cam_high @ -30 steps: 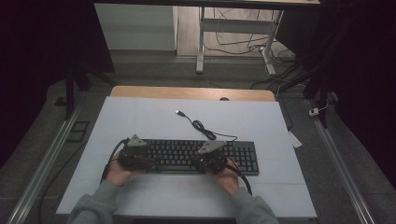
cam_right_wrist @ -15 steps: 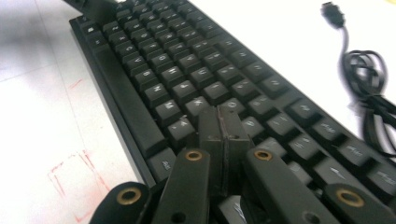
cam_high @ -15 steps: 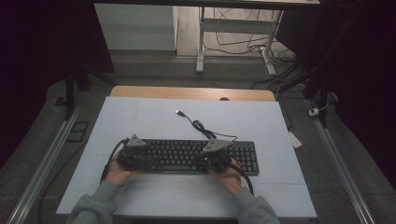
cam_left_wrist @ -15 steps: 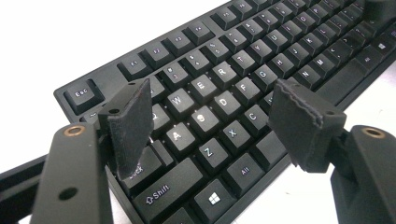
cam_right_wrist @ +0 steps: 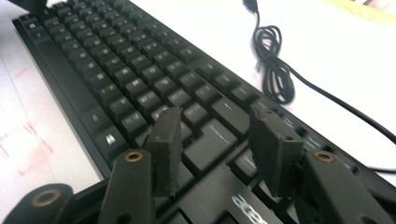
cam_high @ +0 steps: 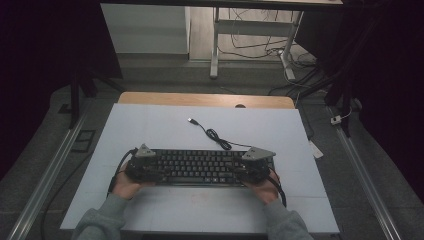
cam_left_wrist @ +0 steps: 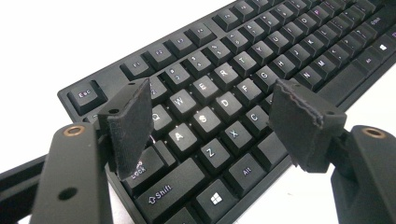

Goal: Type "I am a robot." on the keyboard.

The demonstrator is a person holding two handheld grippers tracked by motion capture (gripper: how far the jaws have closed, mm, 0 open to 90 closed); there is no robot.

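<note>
Over the keyboard (cam_high: 197, 167), two seemingly open grippers

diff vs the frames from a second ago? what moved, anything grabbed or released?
The right claw slid rightward along the keyboard toward its right end, and its jaws have just been opening; nothing is held between them, they hang over the keys. The left claw stayed open over the left-side keys. Keyboard, its coiled cable and the table are unchanged.
</note>
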